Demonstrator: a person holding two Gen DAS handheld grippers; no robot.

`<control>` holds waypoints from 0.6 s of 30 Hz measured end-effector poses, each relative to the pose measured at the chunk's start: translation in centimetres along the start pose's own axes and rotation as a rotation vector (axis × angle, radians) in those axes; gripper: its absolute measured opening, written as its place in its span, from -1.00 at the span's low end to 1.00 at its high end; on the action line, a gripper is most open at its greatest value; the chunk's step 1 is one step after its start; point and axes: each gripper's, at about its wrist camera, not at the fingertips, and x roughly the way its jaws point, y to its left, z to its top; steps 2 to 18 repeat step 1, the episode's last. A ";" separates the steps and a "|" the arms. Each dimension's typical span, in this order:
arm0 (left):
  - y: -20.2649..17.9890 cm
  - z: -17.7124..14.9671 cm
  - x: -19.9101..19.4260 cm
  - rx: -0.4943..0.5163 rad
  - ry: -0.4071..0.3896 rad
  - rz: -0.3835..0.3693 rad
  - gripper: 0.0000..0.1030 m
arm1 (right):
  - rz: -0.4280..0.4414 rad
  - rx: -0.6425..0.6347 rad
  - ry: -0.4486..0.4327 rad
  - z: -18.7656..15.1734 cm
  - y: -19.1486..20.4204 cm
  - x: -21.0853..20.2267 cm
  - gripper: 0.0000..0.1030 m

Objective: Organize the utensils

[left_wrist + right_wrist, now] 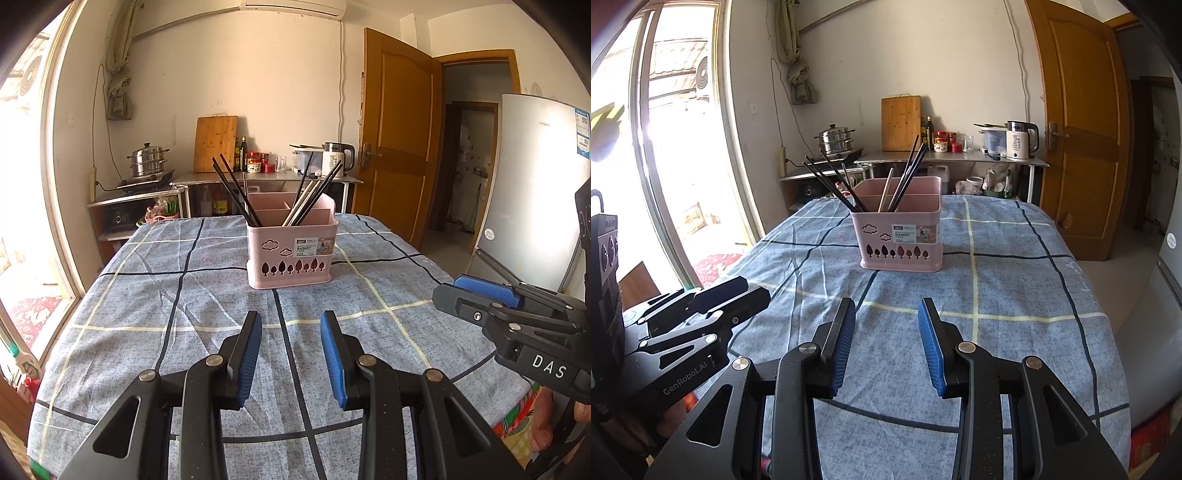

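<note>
A pink utensil basket (291,254) (900,236) stands mid-table on the blue checked tablecloth (184,317). Several black chopsticks (236,194) lean left in its left compartment, and more black chopsticks (314,195) with a pale utensil lean right in another; they show in the right wrist view too (833,184) (908,173). My left gripper (291,321) is open and empty, above the cloth short of the basket. My right gripper (887,310) is open and empty beside it; it shows at the right of the left wrist view (480,295).
A counter (266,177) behind the table holds a steamer pot (147,160), cutting board (216,144), bottles, jars and a kettle (336,158). A wooden door (399,147) and a fridge (535,184) stand at the right. A glass door (665,147) is at the left.
</note>
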 end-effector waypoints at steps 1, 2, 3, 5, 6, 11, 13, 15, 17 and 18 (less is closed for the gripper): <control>0.0 0.0 0.0 -0.004 0.001 -0.002 -0.37 | 0.000 -0.001 0.000 0.0 0.0 0.0 -0.29; 0.0 0.0 0.0 -0.004 0.001 -0.002 -0.37 | 0.000 -0.001 0.000 0.0 0.0 0.0 -0.29; 0.0 0.0 0.0 -0.004 0.001 -0.002 -0.37 | 0.000 -0.001 0.000 0.0 0.0 0.0 -0.29; 0.0 0.0 0.0 -0.004 0.001 -0.002 -0.37 | 0.000 -0.001 0.000 0.0 0.0 0.0 -0.29; 0.0 0.0 0.0 -0.004 0.001 -0.002 -0.37 | 0.000 -0.001 0.000 0.0 0.0 0.0 -0.29; 0.0 0.0 0.0 -0.004 0.001 -0.002 -0.37 | 0.000 -0.001 0.000 0.0 0.0 0.0 -0.29; 0.0 0.0 0.0 -0.004 0.001 -0.002 -0.37 | 0.000 -0.001 0.000 0.0 0.0 0.0 -0.29; 0.0 0.0 0.0 -0.004 0.001 -0.002 -0.37 | 0.000 -0.001 0.000 0.0 0.0 0.0 -0.29; 0.0 0.0 0.0 -0.004 0.001 -0.002 -0.37 | 0.000 -0.001 0.000 0.0 0.0 0.0 -0.29; 0.0 0.0 0.0 -0.004 0.001 -0.002 -0.37 | 0.000 -0.001 0.000 0.0 0.0 0.0 -0.29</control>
